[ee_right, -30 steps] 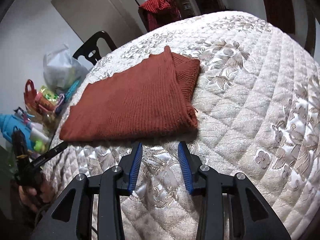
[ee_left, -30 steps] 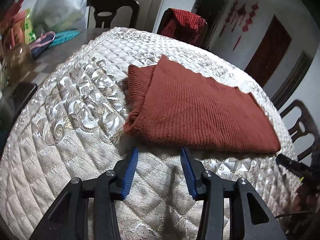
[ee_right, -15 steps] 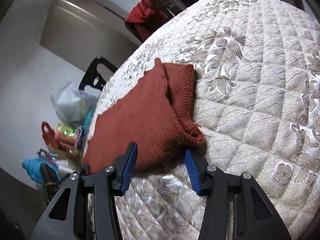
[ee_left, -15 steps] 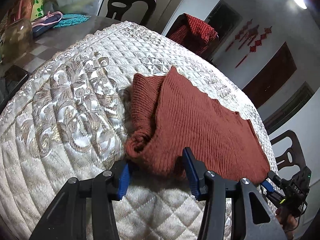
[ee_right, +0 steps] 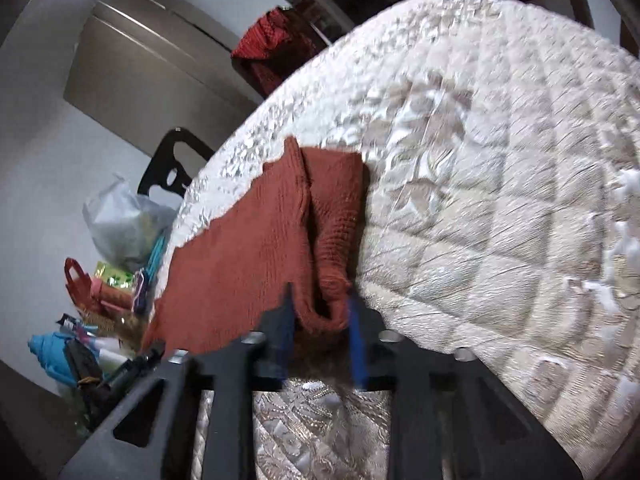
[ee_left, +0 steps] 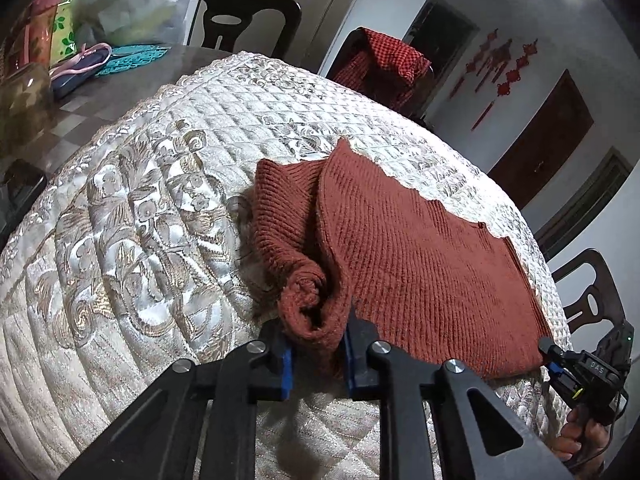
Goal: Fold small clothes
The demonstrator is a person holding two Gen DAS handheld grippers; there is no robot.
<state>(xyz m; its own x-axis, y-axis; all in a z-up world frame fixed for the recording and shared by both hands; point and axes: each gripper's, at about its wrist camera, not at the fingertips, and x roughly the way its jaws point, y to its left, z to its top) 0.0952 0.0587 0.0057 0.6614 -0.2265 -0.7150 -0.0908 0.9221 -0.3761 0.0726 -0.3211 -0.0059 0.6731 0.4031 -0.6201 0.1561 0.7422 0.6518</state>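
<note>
A rust-red knitted sweater (ee_left: 408, 256) lies partly folded on a quilted cream bedspread (ee_left: 132, 248); it also shows in the right wrist view (ee_right: 256, 256). My left gripper (ee_left: 318, 344) is shut on the bunched near left corner of the sweater. My right gripper (ee_right: 320, 324) is shut on the near corner at the other end, with knit bunched between its blue pads. The right gripper also appears at the sweater's far right corner in the left wrist view (ee_left: 554, 360). The right wrist view is motion-blurred.
The bedspread (ee_right: 500, 220) covers a round table. Black chairs (ee_left: 240, 20) stand around it; one carries a red checked cloth (ee_left: 384, 60). Bags, a jar and a teal mat (ee_left: 136, 56) sit on the bare tabletop at the left.
Both grippers moved forward from just short of the sweater onto its near corners and closed on the fabric, which is now bunched up between the pads.
</note>
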